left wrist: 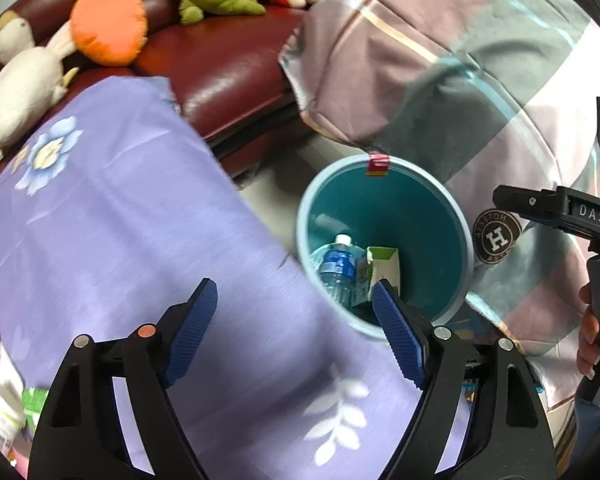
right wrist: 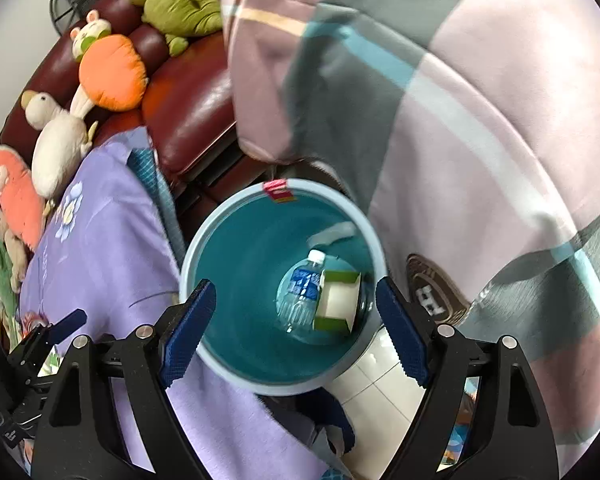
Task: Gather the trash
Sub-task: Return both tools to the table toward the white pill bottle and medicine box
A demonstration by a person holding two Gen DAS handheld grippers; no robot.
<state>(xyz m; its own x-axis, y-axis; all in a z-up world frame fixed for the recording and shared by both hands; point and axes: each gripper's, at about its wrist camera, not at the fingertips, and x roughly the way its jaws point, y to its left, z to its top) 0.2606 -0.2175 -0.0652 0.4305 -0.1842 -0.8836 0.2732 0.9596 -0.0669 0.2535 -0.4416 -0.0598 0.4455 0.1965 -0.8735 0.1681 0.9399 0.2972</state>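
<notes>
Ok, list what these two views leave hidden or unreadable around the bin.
- Bin near rim, left wrist view: covered by the left gripper finger and purple bedding.
- Water bottle, right wrist view: its lower part hidden behind the green carton.
- Red rim sticker: print too small.
- Bottom-left items, left wrist view: blurred and cut off.

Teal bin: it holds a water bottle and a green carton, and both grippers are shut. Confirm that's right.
Not quite. The teal bin does hold the water bottle and green carton, but both wrist views show the left gripper and right gripper open and empty.
</notes>
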